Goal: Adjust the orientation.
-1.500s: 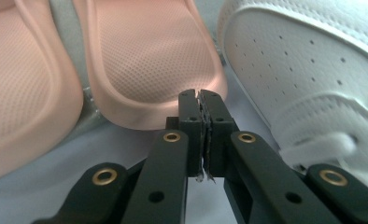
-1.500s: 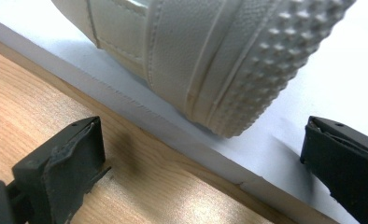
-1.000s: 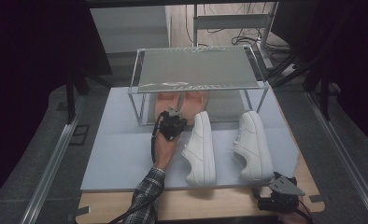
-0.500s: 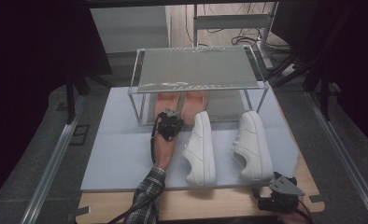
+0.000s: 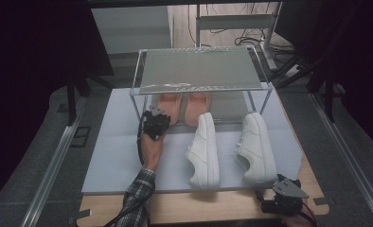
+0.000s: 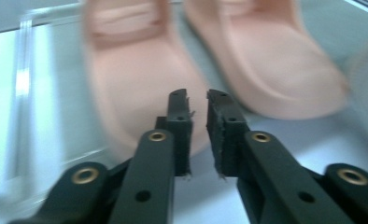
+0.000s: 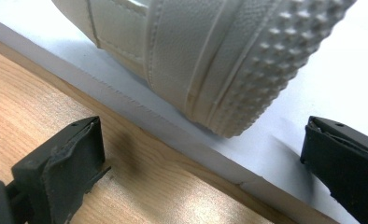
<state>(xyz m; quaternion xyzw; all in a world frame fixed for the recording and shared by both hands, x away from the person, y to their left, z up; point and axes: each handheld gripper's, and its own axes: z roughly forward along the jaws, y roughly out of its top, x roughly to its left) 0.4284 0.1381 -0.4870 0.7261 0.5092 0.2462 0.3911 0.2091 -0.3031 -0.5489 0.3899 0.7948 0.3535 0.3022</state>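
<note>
A wooden bench (image 5: 222, 213) carries a pale grey board (image 5: 113, 156) that covers most of its top. At the far end of the board stands a low rack (image 5: 199, 71) with a metal frame and a flat grey shelf on top.

Under that shelf, on the board, lies a pair of pink slippers (image 5: 187, 106), side by side, with their near ends sticking out a little from beneath the shelf's front edge. In the left gripper view the slippers (image 6: 140, 93) are blurred and lie straight ahead of the jaws.

In front of the rack two white sneakers lie on the board, well apart from each other. The left sneaker (image 5: 204, 151) lies just beside the slippers at its far end; the right sneaker (image 5: 256, 149) lies with one end near the board's front edge. The right gripper view shows that end (image 7: 210, 60) close up, with its studded rubber rim resting on the board just beyond the jaws.

The left gripper (image 5: 155, 124), held in a hand with a checked sleeve, sits just in front of the left slipper. Its jaws have just been opening and stand a narrow gap apart (image 6: 198, 135), with nothing between them.

The right gripper (image 5: 285, 196) rests on the bench at the board's front right corner. Its jaws (image 7: 201, 158) stand wide apart and hold nothing.
</note>
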